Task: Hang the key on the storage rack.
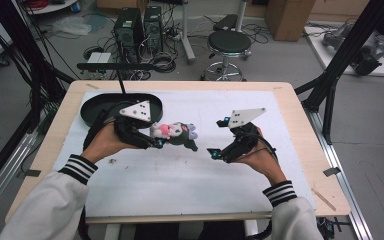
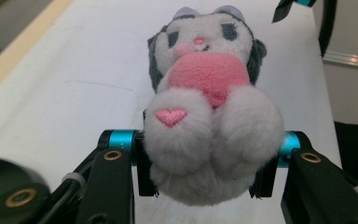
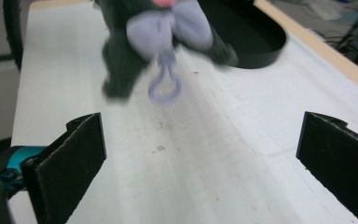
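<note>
Held above the white-covered surface (image 1: 180,170) near its middle: a small plush toy (image 1: 176,132) with a pink belly, clamped at its white feet between the jaws of the left gripper (image 2: 209,161), head pointing toward the right gripper (image 1: 219,137). Jaws of that right gripper spread wide with nothing between them, just short of the toy's lilac hanging loop (image 3: 164,84). Behind the left hand (image 1: 102,142), a black oval tray (image 1: 92,107) at the surface's far left.

Wooden table (image 1: 300,115), white mat (image 1: 180,175) over it, black tray (image 1: 92,107) on mat
</note>
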Available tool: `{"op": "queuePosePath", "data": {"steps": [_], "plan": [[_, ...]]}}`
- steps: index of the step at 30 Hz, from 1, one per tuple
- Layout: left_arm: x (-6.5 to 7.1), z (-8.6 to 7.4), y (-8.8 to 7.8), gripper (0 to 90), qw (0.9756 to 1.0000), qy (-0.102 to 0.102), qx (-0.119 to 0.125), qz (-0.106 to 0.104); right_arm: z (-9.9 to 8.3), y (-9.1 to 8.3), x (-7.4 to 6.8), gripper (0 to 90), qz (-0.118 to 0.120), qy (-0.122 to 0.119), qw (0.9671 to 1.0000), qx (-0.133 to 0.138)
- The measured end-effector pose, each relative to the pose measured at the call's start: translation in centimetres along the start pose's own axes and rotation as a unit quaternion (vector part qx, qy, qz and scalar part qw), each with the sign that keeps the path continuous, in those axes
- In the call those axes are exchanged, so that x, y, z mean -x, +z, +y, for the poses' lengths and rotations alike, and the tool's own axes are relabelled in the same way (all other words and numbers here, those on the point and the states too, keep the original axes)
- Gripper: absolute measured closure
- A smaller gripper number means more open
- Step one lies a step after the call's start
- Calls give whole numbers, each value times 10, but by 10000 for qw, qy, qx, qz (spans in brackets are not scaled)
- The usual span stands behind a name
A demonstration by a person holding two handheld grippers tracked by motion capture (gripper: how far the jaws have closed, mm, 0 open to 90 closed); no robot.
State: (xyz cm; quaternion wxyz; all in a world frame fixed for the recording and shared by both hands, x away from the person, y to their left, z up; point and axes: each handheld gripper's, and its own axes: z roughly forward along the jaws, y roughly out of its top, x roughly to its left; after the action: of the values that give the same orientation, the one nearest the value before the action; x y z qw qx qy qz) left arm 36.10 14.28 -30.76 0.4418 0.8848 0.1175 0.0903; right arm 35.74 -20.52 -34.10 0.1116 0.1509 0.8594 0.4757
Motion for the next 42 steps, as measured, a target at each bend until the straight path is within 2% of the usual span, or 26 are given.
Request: {"op": "queuePosePath", "data": {"steps": [4,5,8,13,16,17,19,22,27,28,31,35,37,38,40,41,42], "plan": [[-6,-6,-18,555,9988,-172,166,416,-14,-19,2,3,-287,233,9986,387],[-7,-7,-23,555,9982,-240,213,508,-17,-23,3,4,-399,299,9979,412],[-12,-14,-37,555,9958,-406,314,755,-27,-34,2,3,-704,414,9942,697],[-20,-26,-57,555,9898,-690,435,1167,-48,-47,2,3,-1025,675,9873,1008],[-24,-34,-67,555,9852,-830,475,1423,-61,-51,2,4,-1190,781,9833,1138],[-25,-36,-71,555,9830,-875,476,1541,-65,-52,1,4,-1222,831,9821,1168],[-28,-39,-77,555,9768,-982,506,1837,-72,-54,1,3,-1258,920,9797,1260],[-32,-44,-87,555,9682,-1179,586,2129,-82,-56,0,4,-1456,942,9758,1331],[-37,-51,-98,555,9575,-1401,649,2434,-96,-61,-2,4,-1703,1048,9679,1519],[-38,-52,-100,555,9564,-1422,641,2470,-99,-62,-3,4,-1756,1077,9661,1553],[-40,-56,-106,555,9506,-1531,639,2623,-106,-63,-4,4,-1855,1133,9628,1609],[-44,-61,-115,555,9412,-1672,642,2865,-116,-65,-5,4,-2004,1217,9560,1764],[-46,-64,-121,555,9355,-1764,656,2991,-122,-66,-5,4,-2101,1319,9497,1909],[-46,-65,-123,555,9339,-1777,640,3036,-125,-67,-5,3,-2139,1373,9463,1997],[-48,-68,-128,555,9282,-1855,627,3164,-130,-67,-6,4,-2226,1396,9417,2104],[-50,-69,-131,555,9222,-1933,652,3286,-132,-67,-7,4,-2283,1397,9400,2115],[-51,-70,-133,555,9197,-1974,672,3328,-135,-67,-8,3,-2345,1345,9385,2149]]}}
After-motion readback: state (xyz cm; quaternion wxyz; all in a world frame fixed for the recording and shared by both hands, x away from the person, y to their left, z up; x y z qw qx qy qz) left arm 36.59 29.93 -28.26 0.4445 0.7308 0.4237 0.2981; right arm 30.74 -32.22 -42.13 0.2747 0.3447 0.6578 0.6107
